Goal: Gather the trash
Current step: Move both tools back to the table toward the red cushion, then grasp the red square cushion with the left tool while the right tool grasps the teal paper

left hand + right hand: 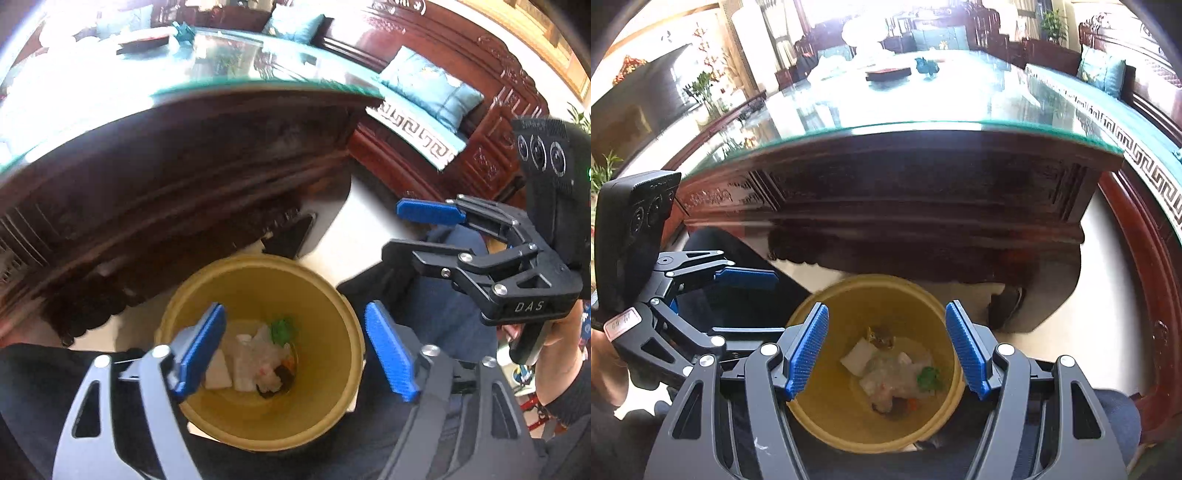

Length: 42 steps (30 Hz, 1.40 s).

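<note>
A yellow bin [332, 321] stands on the floor in front of the table, also in the right wrist view [849, 306]. Inside lies trash [255, 360]: white paper pieces, crumpled clear wrap, a green scrap and dark bits; it also shows in the right wrist view [894, 376]. My left gripper [295, 354] is open and empty above the bin mouth. My right gripper [886, 354] is open and empty above the bin too. The right gripper [410, 225] shows at the right of the left wrist view, the left gripper [750, 299] at the left of the right wrist view.
A dark carved wooden table [905, 192] with a glass top [886, 107] stands just behind the bin. On it sit a red tray [888, 72] and a teal object [926, 66]. A carved bench with teal cushions [430, 86] is at the right. My legs are below the grippers.
</note>
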Tool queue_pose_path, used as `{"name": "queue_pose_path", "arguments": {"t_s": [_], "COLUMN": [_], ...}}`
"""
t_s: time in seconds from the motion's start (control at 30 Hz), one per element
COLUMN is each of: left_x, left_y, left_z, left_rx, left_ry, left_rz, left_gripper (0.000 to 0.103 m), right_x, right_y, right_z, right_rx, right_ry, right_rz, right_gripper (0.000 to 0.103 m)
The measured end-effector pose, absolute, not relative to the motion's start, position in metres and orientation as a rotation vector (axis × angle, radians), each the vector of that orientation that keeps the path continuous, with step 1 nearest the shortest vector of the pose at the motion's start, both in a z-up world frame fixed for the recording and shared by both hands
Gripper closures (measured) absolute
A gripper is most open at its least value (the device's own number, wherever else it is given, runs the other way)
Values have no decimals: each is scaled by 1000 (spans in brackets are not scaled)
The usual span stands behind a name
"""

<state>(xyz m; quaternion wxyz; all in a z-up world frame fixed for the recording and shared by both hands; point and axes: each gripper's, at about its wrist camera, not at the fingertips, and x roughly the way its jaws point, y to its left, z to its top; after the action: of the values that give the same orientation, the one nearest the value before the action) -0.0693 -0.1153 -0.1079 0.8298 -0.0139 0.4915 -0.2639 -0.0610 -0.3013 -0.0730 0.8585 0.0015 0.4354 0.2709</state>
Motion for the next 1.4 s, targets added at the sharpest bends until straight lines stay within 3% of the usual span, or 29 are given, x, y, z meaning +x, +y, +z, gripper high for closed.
{"name": "queue_pose_path", "arguments": {"t_s": [0.13, 0.27, 0.53, 0.73, 0.87, 1.1, 1.4], "left_x": [-57, -40, 1, 23, 52, 114, 194], "left_y": [-98, -76, -48, -57, -57, -37, -56], "left_z": [-78, -43, 11, 39, 42, 34, 4], "left_rx": [-36, -53, -82, 72, 115, -86, 49], "left_ry": [952, 850, 714, 575, 640, 705, 801], "left_rz": [-503, -423, -325, -199, -158, -311, -244], "left_gripper": [7, 4, 4, 4, 4, 4, 4], "right_x": [-54, -42, 2, 43, 76, 129, 163], "right_y": [-300, -296, -290, -283, -275, -268, -267], "right_z": [-50, -22, 34, 49, 46, 31, 18], "right_rx": [12, -6, 53, 50, 9, 42, -25], "right_ry": [811, 718, 511, 468, 527, 656, 672], "right_rz": [557, 536, 555, 527, 500, 513, 471], "right_gripper": [17, 9, 8, 8, 8, 8, 9]}}
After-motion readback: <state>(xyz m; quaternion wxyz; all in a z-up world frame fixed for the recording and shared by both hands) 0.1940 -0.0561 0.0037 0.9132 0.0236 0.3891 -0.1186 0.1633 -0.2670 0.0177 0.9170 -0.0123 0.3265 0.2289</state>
